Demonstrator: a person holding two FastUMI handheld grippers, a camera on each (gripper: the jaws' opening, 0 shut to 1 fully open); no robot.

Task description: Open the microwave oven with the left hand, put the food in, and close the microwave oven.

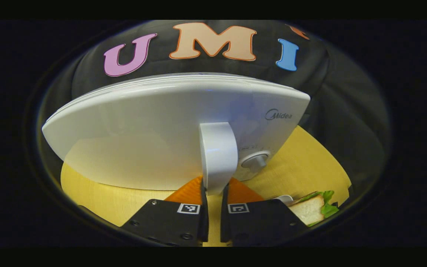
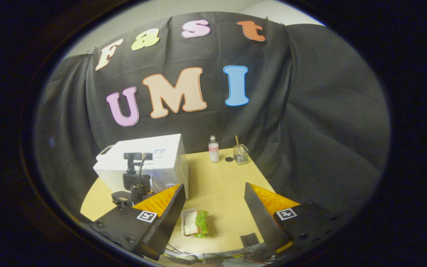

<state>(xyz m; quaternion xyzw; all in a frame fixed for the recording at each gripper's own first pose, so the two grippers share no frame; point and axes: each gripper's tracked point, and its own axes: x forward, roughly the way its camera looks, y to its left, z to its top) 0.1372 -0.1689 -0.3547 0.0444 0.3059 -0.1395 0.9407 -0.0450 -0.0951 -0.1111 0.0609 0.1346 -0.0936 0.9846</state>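
The white microwave [image 1: 154, 126] stands close in front of me in the left gripper view, its door looking closed. Its upright white handle [image 1: 217, 152] runs down between the fingers of my left gripper [image 1: 214, 189], which is shut on the handle's lower end. The food, a sandwich with green lettuce [image 1: 311, 207], lies on the table to the right. In the right gripper view the sandwich [image 2: 195, 223] rests in a small white tray below my open right gripper [image 2: 214, 184], which hovers above it with nothing between its fingers. The left gripper [image 2: 135, 185] shows farther off at the front of the microwave [image 2: 143, 159].
A round knob [image 1: 255, 161] sits right of the handle. At the back of the yellow table [image 2: 221, 185] stand a small bottle [image 2: 213, 148] and a glass jar holding a stick [image 2: 240, 154]. Cables lie at the near table edge [image 2: 217, 254].
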